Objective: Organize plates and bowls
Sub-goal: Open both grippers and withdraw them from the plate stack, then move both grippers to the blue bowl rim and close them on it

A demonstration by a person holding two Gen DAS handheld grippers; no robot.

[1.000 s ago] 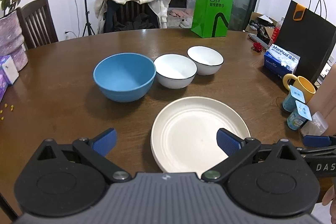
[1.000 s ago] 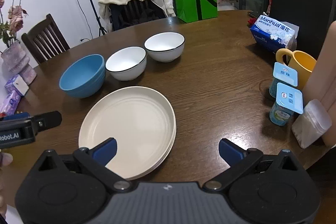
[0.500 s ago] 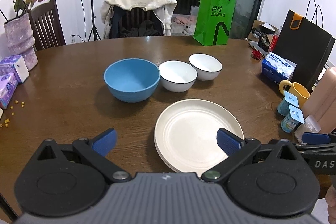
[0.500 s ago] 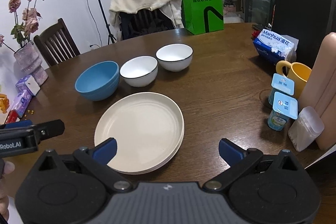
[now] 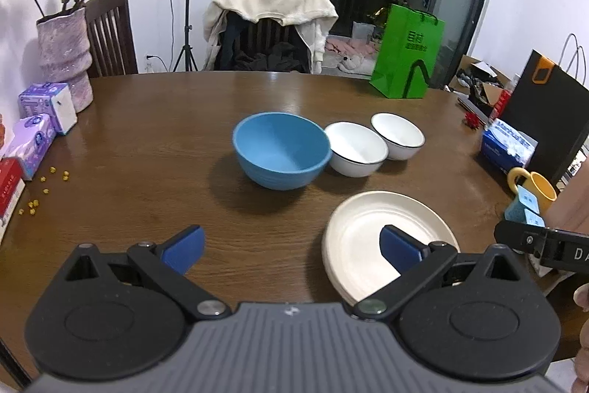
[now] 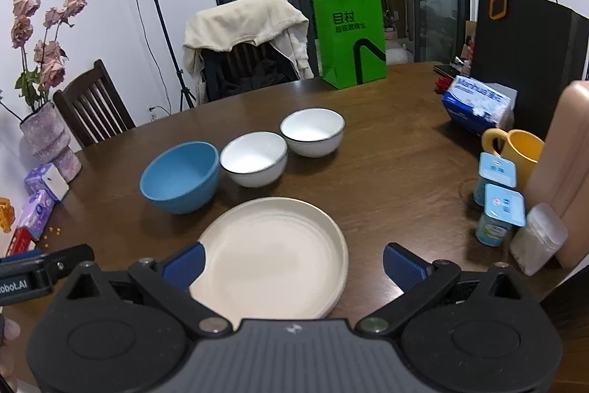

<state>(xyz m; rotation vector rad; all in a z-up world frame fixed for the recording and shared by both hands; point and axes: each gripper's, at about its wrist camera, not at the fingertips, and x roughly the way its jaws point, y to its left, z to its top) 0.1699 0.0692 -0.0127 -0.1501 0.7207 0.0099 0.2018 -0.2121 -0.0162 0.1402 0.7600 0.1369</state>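
A blue bowl (image 5: 281,150) (image 6: 180,176) stands mid-table beside two white bowls with dark rims (image 5: 356,153) (image 5: 397,136) (image 6: 254,162) (image 6: 313,132). Cream plates lie stacked (image 5: 368,231) (image 6: 279,249) in front of them. My left gripper (image 5: 291,247) is open and empty, above the table near the stack's left edge. My right gripper (image 6: 292,262) is open and empty, raised over the near part of the stack. Each gripper's side shows in the other view.
On the round wooden table (image 5: 165,120) stand a green bag (image 5: 406,56), a black bag (image 6: 530,35), a tissue pack (image 6: 476,104), a yellow mug (image 6: 515,144), two yogurt cups (image 6: 500,209), a vase (image 5: 66,58) and tissue boxes (image 5: 36,135). A draped chair (image 5: 272,24) stands behind.
Both grippers have risen and pulled back from the table. The left one has swung left, so the plates now sit right of its centre. No dish has moved.
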